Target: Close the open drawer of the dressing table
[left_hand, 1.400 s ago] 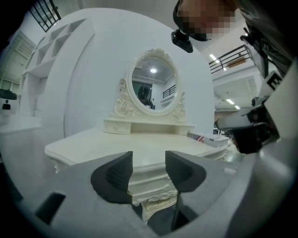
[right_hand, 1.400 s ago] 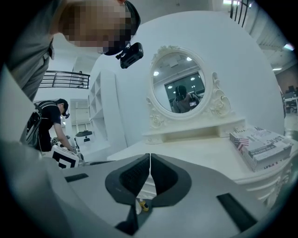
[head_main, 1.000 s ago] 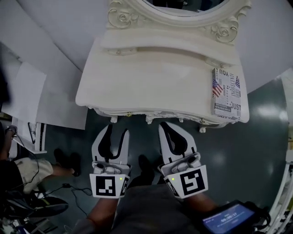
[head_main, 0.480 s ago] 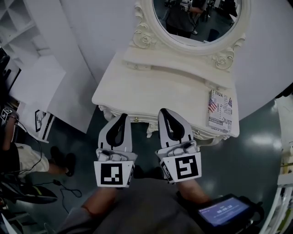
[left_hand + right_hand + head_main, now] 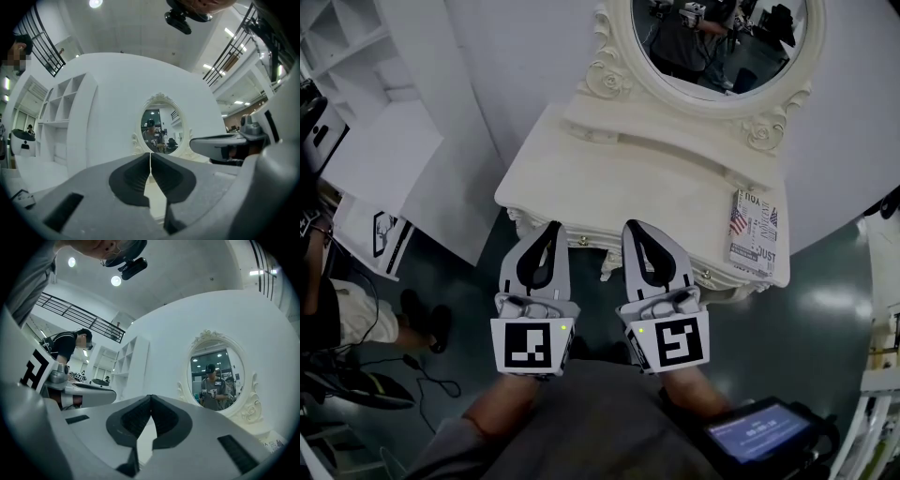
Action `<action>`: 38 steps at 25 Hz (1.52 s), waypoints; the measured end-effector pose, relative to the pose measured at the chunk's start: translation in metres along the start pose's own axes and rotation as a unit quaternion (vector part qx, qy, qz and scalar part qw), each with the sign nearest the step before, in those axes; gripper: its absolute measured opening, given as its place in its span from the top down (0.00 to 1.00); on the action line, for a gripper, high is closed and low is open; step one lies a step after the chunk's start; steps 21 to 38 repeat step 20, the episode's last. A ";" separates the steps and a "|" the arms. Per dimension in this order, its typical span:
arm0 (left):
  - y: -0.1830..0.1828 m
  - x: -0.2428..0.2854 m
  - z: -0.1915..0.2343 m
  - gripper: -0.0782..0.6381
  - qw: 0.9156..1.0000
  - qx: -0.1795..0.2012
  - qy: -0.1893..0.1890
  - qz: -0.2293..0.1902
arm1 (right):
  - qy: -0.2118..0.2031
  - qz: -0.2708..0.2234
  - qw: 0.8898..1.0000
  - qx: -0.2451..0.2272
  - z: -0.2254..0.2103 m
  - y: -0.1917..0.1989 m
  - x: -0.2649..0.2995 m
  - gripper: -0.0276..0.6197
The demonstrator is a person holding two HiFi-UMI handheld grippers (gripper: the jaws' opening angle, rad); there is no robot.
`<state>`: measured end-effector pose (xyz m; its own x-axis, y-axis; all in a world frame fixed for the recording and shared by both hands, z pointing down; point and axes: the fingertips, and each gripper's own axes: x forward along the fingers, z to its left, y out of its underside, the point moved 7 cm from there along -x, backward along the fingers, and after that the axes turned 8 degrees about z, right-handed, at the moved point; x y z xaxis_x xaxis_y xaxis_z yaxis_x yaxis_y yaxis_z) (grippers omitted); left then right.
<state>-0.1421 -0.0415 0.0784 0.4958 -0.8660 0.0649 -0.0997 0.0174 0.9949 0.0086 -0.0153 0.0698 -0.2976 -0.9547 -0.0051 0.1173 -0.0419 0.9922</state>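
Left gripper jaws went from spread to closed and both grippers rose; head view has it beside the right gripper, tips at the front edge of the dressing table, whose drawer front looks flush under the top. Left gripper view: pads pressed together, nothing between, mirror dead ahead. Right gripper view: jaws likewise clamped on nothing, mirror off right.

One dressing table, one oval mirror, one booklet, two grippers
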 end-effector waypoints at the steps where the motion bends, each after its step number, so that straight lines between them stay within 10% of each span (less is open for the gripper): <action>1: 0.000 0.001 0.001 0.86 1.000 0.001 0.000 -0.002 | 0.001 0.000 1.000 0.000 0.000 0.000 0.000 0.94; 38: 0.006 0.017 -0.010 0.86 1.000 0.008 0.023 0.011 | 0.013 0.000 1.000 0.004 -0.012 0.007 0.005 0.94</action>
